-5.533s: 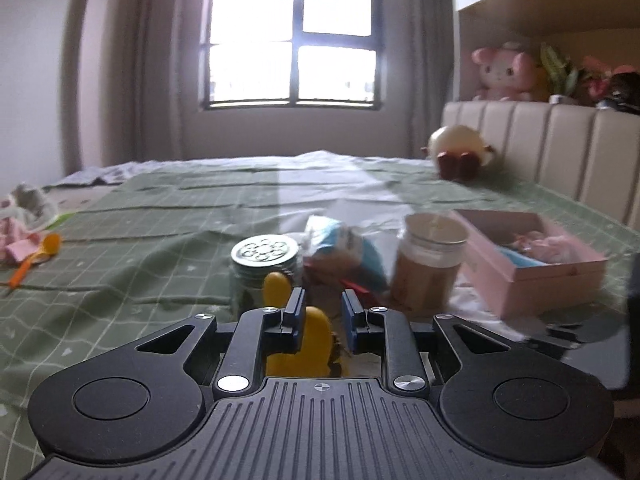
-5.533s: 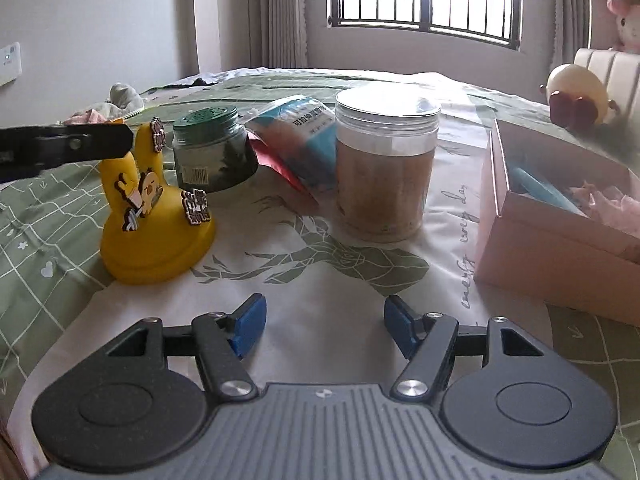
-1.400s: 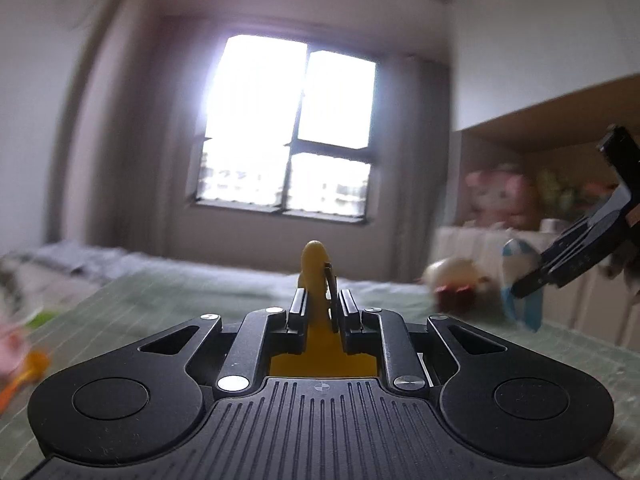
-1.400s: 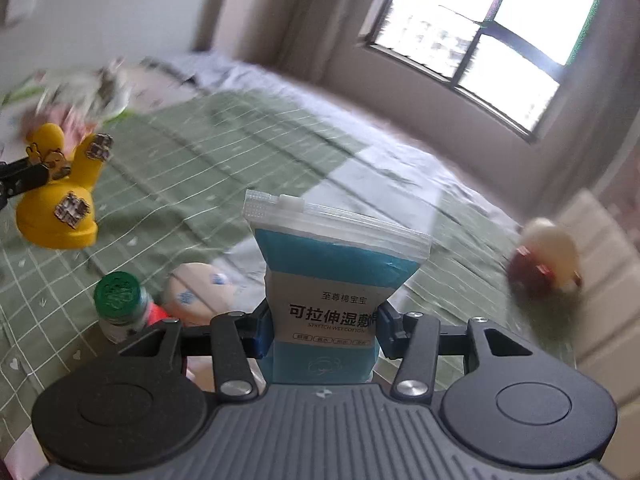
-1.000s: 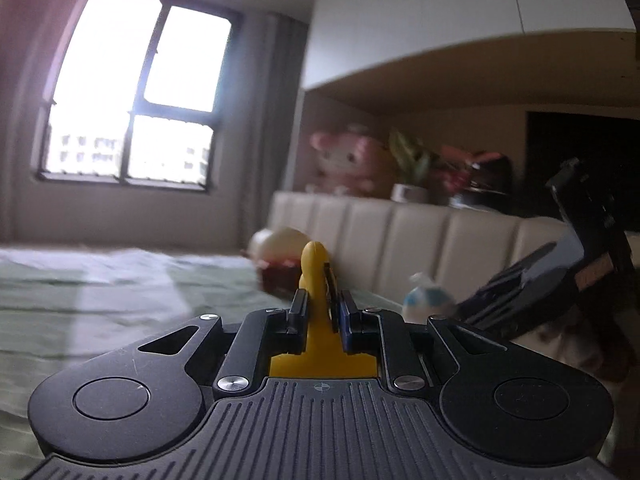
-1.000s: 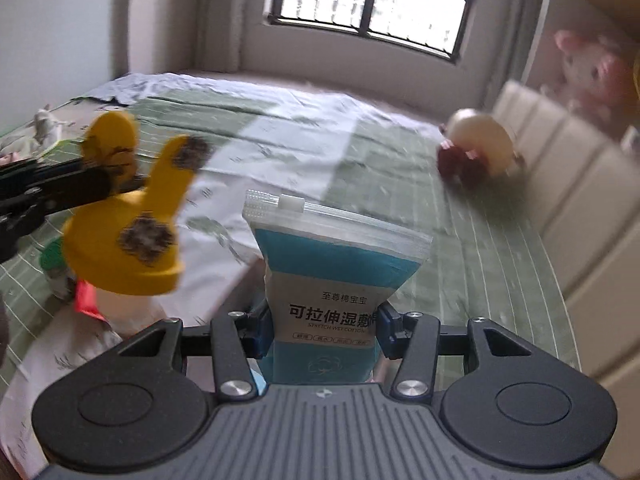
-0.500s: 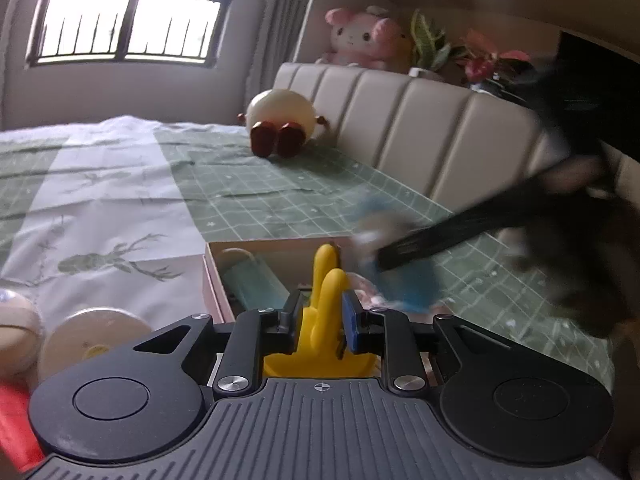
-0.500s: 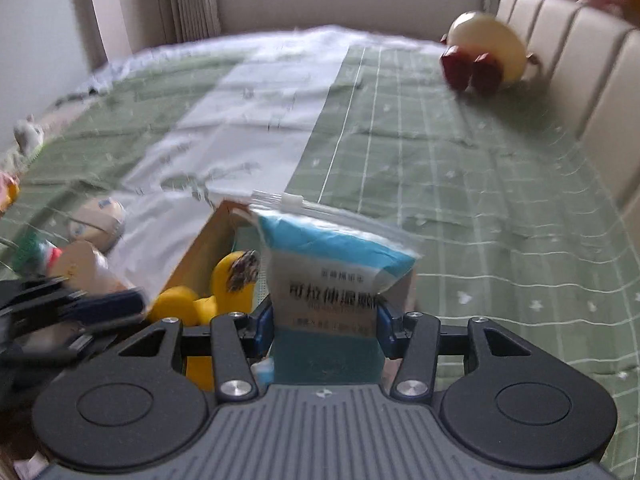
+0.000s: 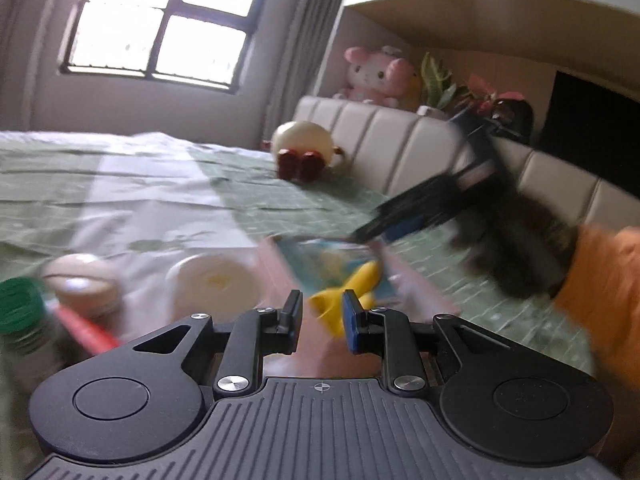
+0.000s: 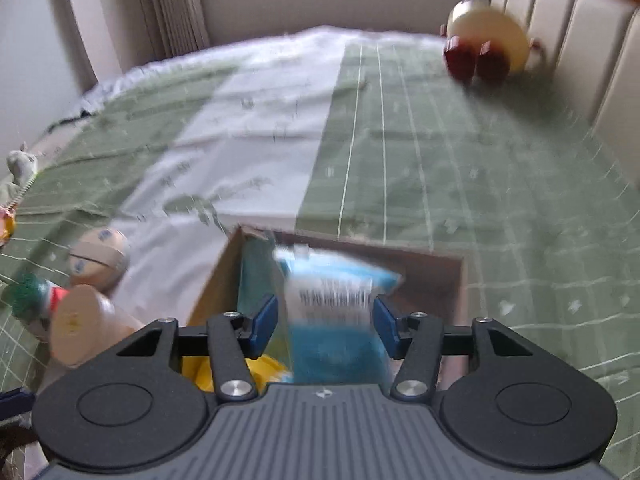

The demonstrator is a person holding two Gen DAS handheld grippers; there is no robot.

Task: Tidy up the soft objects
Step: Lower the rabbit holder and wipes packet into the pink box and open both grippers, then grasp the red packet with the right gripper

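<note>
The yellow duck toy (image 9: pixel 352 292) lies in the pink box (image 9: pixel 416 280), just beyond my left gripper (image 9: pixel 320 316), whose jaws stand apart and hold nothing. In the right wrist view the blue wipes pouch (image 10: pixel 340 312) sits blurred in the box (image 10: pixel 464 276) between the open jaws of my right gripper (image 10: pixel 324 328), with gaps on both sides. The duck (image 10: pixel 200 372) shows under the right gripper's left finger. The right gripper (image 9: pixel 404 224) appears blurred in the left view above the box.
Two beige-lidded jars (image 9: pixel 216 284) (image 9: pixel 80 284), a green-lidded jar (image 9: pixel 16 308) and a red packet (image 9: pixel 88 328) stand left of the box on the green bedspread. A cream round plush (image 9: pixel 304 152) lies by the padded headboard (image 9: pixel 400 152).
Both grippers have opened. The duck has left the left gripper and the pouch has left the right gripper; both now lie in the pink box. Both grippers are pulling back.
</note>
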